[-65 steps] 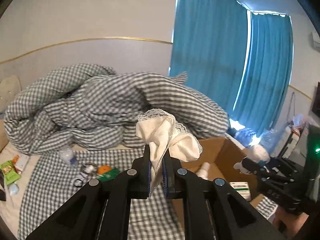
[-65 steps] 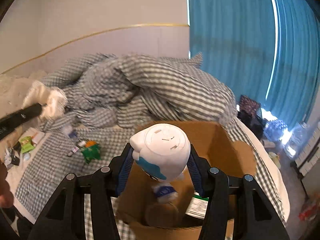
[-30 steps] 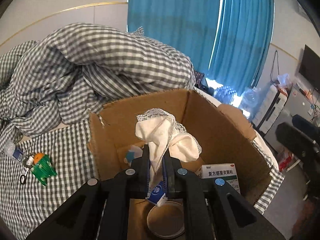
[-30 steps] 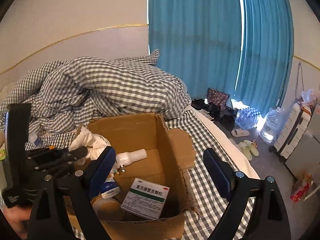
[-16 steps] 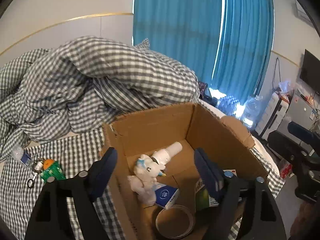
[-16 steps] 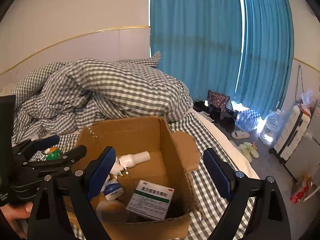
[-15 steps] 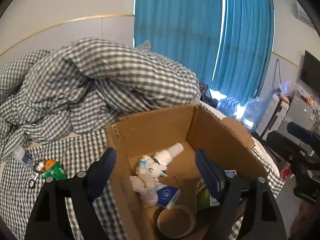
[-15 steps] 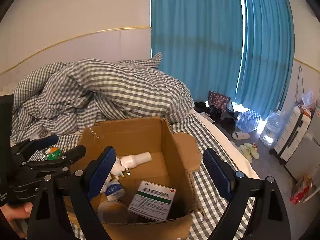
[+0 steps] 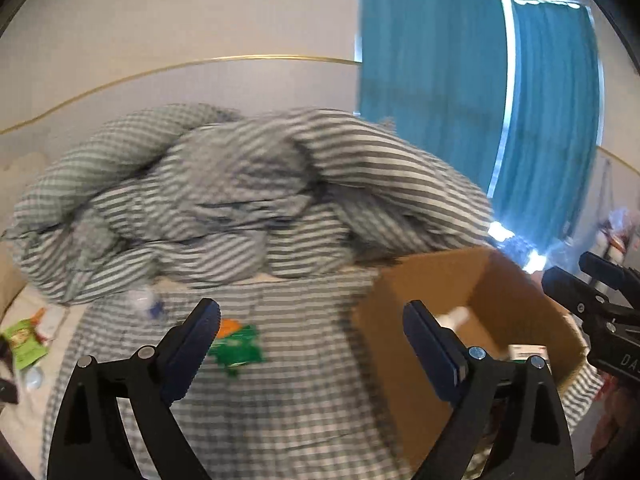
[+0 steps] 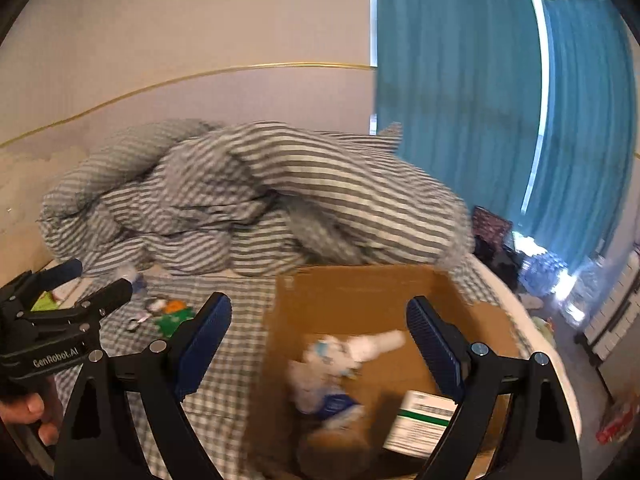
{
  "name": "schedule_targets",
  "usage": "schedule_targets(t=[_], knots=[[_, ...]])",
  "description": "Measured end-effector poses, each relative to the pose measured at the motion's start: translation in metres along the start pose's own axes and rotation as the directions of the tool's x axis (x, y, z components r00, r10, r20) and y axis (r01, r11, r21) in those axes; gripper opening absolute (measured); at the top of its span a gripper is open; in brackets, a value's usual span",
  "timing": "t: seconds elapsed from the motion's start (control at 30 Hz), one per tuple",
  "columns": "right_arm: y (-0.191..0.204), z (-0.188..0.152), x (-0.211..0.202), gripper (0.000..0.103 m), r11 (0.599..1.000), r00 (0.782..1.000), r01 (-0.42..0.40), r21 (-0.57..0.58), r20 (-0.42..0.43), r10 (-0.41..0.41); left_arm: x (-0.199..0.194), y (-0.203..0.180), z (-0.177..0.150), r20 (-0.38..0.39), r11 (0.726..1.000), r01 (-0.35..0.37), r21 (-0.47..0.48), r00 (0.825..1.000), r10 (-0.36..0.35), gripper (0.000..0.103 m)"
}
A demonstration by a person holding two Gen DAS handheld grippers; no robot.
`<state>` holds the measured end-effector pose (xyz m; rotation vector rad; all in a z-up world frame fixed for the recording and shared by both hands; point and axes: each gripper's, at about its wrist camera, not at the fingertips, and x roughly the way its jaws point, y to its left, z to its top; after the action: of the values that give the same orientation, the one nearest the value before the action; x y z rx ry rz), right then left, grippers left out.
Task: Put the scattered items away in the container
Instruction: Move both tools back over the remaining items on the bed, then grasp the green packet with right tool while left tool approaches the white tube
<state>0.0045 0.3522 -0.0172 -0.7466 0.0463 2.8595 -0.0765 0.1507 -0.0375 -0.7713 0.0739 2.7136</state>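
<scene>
The cardboard box stands on the checked bed, right of my left gripper. That gripper's jaws are opening, with nothing between them. It also shows at the left of the right wrist view as the left gripper, held by a hand. My right gripper hovers open and empty over the box. Inside lie a white cloth, a white bottle and a medicine carton, all blurred. A green and orange toy and a small clear bottle lie on the sheet.
A rumpled checked duvet is heaped behind the box. A green snack packet lies at the bed's left edge. Blue curtains hang at the right, with water bottles on the floor below them.
The left gripper opened and let the white cloth drop into the box, then swung left so the box now sits to its right. The right gripper also shifted left, still open.
</scene>
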Motion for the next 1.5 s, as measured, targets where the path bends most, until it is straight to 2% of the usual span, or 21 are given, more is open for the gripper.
schedule_targets(t=[0.17,0.33,0.57,0.67,0.9,1.1,1.33,1.5], knots=[[0.058,0.006,0.01,0.093,0.996,0.997,-0.072,-0.046,-0.002,0.072,-0.019,0.065,-0.002,0.008,0.994,-0.089,-0.063,0.996,0.089,0.097],[0.112,0.01,0.021,0.093,0.986,0.99,-0.138,-0.092,-0.013,0.138,-0.037,0.123,-0.01,0.013,0.978,-0.183,-0.1,0.983,0.185,0.098],[0.172,0.008,0.037,0.094,0.969,0.979,-0.205,-0.138,-0.042,0.201,-0.051,0.184,-0.024,-0.008,0.953,-0.27,-0.14,0.962,0.271,0.098],[0.187,0.006,0.045,0.097,0.964,0.974,-0.225,-0.142,-0.053,0.22,-0.053,0.206,-0.03,-0.022,0.943,-0.291,-0.163,0.956,0.292,0.099],[0.21,-0.003,0.063,0.099,0.955,0.969,-0.243,-0.172,-0.084,0.232,-0.036,0.221,-0.041,-0.058,0.936,-0.313,-0.161,0.95,0.308,0.099],[0.213,-0.013,0.093,0.099,0.952,0.967,-0.249,-0.178,-0.109,0.232,-0.001,0.222,-0.052,-0.094,0.942,-0.303,-0.145,0.952,0.292,0.099],[0.217,-0.032,0.157,0.099,0.948,0.962,-0.246,-0.201,-0.17,0.214,0.048,0.224,-0.068,-0.15,0.947,-0.283,-0.153,0.954,0.261,0.099],[0.229,-0.054,0.214,0.099,0.945,0.947,-0.253,-0.206,-0.251,0.199,0.079,0.222,-0.081,-0.178,0.951,-0.274,-0.142,0.952,0.248,0.099]])
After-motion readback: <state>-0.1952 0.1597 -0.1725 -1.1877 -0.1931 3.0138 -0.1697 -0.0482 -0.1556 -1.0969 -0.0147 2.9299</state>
